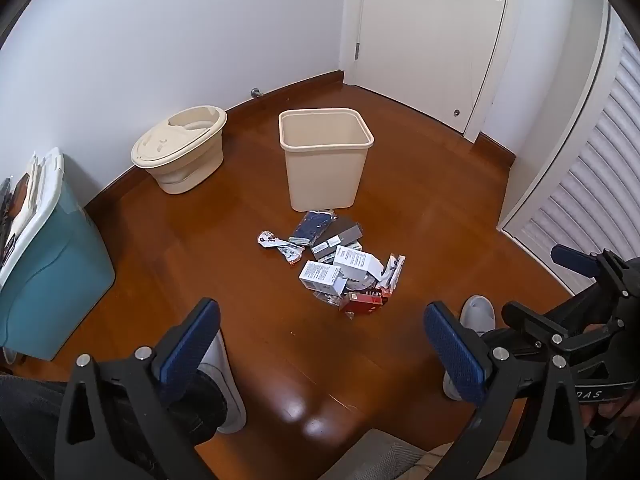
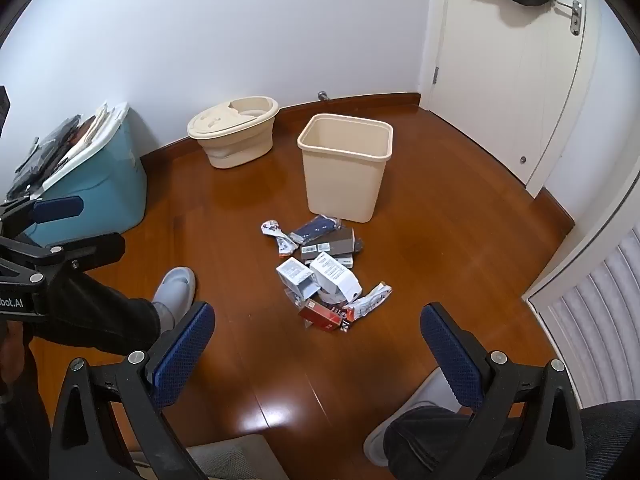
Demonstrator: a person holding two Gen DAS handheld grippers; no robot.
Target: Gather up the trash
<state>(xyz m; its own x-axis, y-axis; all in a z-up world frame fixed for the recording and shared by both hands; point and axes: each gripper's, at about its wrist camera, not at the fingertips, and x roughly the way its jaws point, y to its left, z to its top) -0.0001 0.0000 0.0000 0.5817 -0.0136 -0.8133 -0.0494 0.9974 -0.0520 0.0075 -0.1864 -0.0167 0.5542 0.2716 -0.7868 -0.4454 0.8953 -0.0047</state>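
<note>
Trash (image 1: 338, 264) lies heaped on the wooden floor (image 1: 240, 320), just in front of one open beige bin (image 1: 326, 158) that stands upright. We count two white cartons with fine print too small to read, one red box (image 1: 362, 302), a dark blue packet (image 1: 312, 227) nearest the bin, a grey carton with barcode labels, and two crumpled wrappers at the edges; the rest overlaps too much to count.

We hold the left gripper (image 1: 320, 354) and the right gripper (image 2: 318, 354) above the floor short of the heap, both tilted down, fingers spread wide with nothing between them.

Beyond the bin, a second beige bucket (image 1: 180, 154) with a lid sits by the wall, and a blue box (image 1: 52, 276) stands at left. One white door (image 1: 424, 40) closes the corner, dark clothing hung at its handle.

Lettering differs by view: the left camera reads "DAS" on the right tool, while the right camera reads "bot.AI" on the left. The left camera shows both pale slippers; the right shows one slipper (image 2: 174, 288) clearly.
</note>
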